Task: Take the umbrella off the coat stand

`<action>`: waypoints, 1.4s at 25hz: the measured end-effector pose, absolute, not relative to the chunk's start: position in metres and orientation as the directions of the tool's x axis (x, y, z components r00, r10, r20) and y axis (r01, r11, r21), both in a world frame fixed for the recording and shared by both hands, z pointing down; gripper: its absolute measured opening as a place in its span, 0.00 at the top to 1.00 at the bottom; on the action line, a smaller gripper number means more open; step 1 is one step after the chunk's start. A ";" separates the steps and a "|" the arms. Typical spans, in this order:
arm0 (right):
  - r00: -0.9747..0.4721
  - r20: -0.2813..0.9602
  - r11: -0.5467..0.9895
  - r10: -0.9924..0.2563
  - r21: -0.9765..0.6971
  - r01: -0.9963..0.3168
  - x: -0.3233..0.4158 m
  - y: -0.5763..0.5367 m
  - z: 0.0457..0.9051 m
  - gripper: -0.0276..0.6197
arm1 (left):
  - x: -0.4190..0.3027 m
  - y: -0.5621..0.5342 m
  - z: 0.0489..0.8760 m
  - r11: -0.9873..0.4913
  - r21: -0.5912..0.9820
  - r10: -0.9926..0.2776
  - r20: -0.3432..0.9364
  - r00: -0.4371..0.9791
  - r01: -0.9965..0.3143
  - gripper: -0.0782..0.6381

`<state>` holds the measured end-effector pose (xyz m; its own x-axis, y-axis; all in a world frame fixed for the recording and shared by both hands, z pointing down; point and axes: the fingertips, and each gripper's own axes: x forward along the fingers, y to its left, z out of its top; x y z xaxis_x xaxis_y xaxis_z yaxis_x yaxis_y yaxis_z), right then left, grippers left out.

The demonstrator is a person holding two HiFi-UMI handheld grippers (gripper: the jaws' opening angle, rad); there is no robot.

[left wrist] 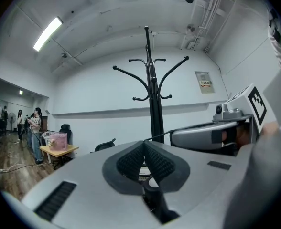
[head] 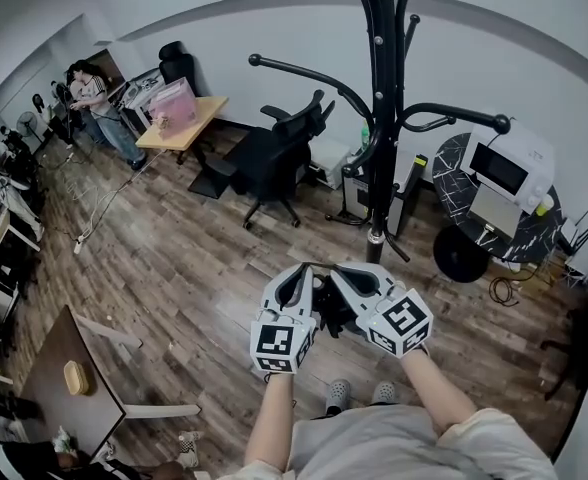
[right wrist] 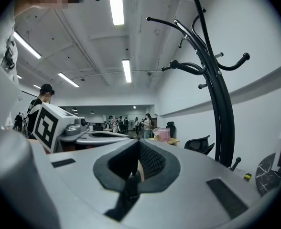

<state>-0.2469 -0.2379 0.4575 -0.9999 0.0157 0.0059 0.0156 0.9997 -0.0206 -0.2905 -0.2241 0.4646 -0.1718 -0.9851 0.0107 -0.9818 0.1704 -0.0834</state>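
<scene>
The left tongs and right tongs were pressed shut, apparently pinching a black umbrella. The coat stand stood ahead.

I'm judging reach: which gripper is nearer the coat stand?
Right. In the head view the right gripper sits just below the foot of the coat stand; the left gripper is beside it, farther to the left.

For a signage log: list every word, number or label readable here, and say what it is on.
None readable.
Wall notice, right of the coat stand: print too small to read.
Marker cubes: black-and-white square patterns, no words.
</scene>
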 end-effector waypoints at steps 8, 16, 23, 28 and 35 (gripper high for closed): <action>-0.999 0.012 0.998 0.039 -0.045 0.038 -0.250 -0.236 0.462 0.94 | -0.292 -0.221 0.471 0.168 -0.091 -0.985 0.021 -0.171 -0.982 0.86; -0.999 0.022 0.999 0.046 -0.027 0.045 -0.251 -0.232 0.462 0.94 | -0.293 -0.217 0.469 0.176 -0.091 -0.984 0.021 -0.178 -0.980 0.86; -0.999 0.025 0.998 0.043 -0.038 0.042 -0.247 -0.237 0.463 0.94 | -0.289 -0.222 0.469 0.168 -0.101 -0.985 0.020 -0.171 -0.981 0.86; -0.999 0.026 0.999 0.046 -0.013 0.046 -0.247 -0.236 0.459 0.94 | -0.289 -0.226 0.467 0.175 -0.086 -0.984 0.006 -0.176 -0.981 0.86; -0.998 0.034 0.999 0.048 0.006 0.048 -0.245 -0.238 0.454 0.94 | -0.287 -0.229 0.462 0.170 -0.085 -0.985 -0.005 -0.170 -0.982 0.86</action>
<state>-0.2446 -0.2382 0.4538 -0.9983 0.0476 0.0343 0.0478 0.9988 0.0056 -0.2874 -0.2286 0.4618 -0.1701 -0.9854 -0.0045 -0.9818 0.1698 -0.0854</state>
